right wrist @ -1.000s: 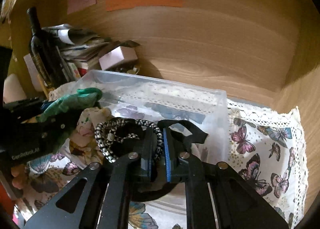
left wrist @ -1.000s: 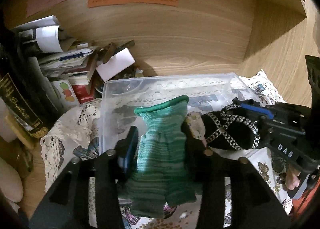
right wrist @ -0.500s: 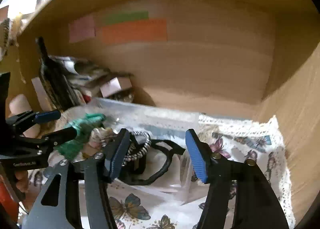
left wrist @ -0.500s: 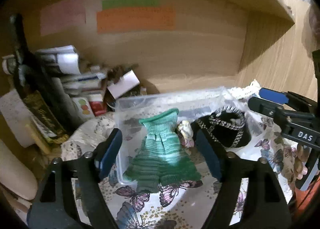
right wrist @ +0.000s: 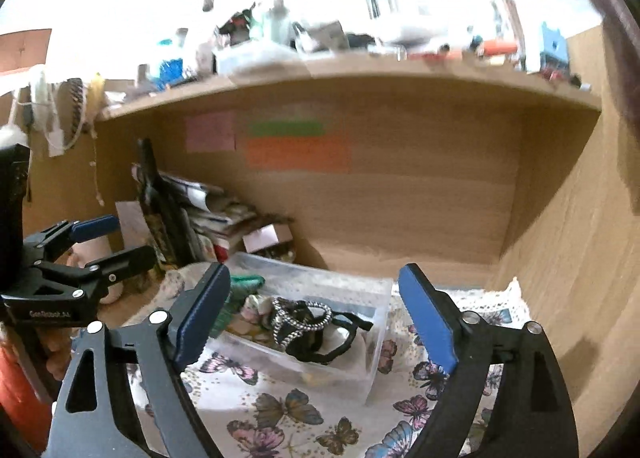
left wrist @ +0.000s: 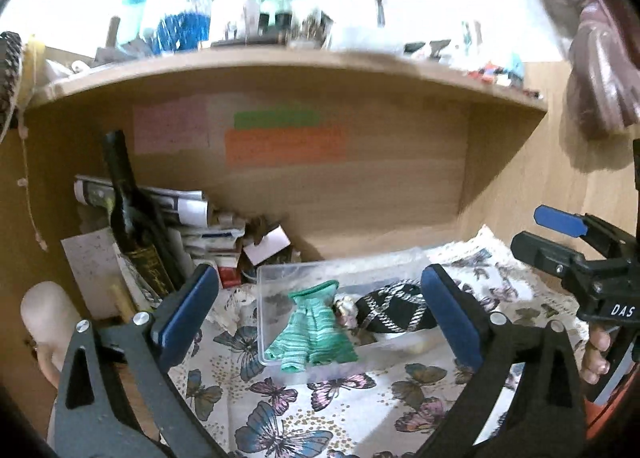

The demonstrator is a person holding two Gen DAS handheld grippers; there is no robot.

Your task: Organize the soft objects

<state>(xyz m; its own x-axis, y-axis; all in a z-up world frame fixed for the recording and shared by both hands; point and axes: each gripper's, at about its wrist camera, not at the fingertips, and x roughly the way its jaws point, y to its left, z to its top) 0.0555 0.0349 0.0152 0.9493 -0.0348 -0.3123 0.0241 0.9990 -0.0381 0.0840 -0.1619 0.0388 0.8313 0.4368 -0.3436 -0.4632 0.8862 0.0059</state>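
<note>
A clear plastic bin [left wrist: 280, 278] [right wrist: 376, 338] stands on a butterfly-print cloth [left wrist: 304, 410] in a wooden desk niche. A green knitted sock [left wrist: 312, 334] [right wrist: 244, 284] hangs over the bin's front wall. A black pouch with a black-and-white cord [left wrist: 396, 310] [right wrist: 304, 322] lies inside, next to a small floral cloth item [left wrist: 346, 308]. My left gripper [left wrist: 320, 318] is open and empty, well back from the bin. My right gripper [right wrist: 316, 318] is open and empty, also pulled back. Each gripper shows in the other's view: the right one [left wrist: 560, 242], the left one [right wrist: 104, 242].
A dark wine bottle [left wrist: 132, 218], stacked papers and books [left wrist: 192, 218] and a small box [left wrist: 268, 246] crowd the niche's left. Coloured notes [left wrist: 284, 142] are stuck on the back wall. The shelf above [left wrist: 280, 62] carries many bottles. The wooden side wall [right wrist: 568, 238] is on the right.
Both grippers opened and let go, the left of the green sock and the right of the black pouch. Both then pulled back and up from the bin.
</note>
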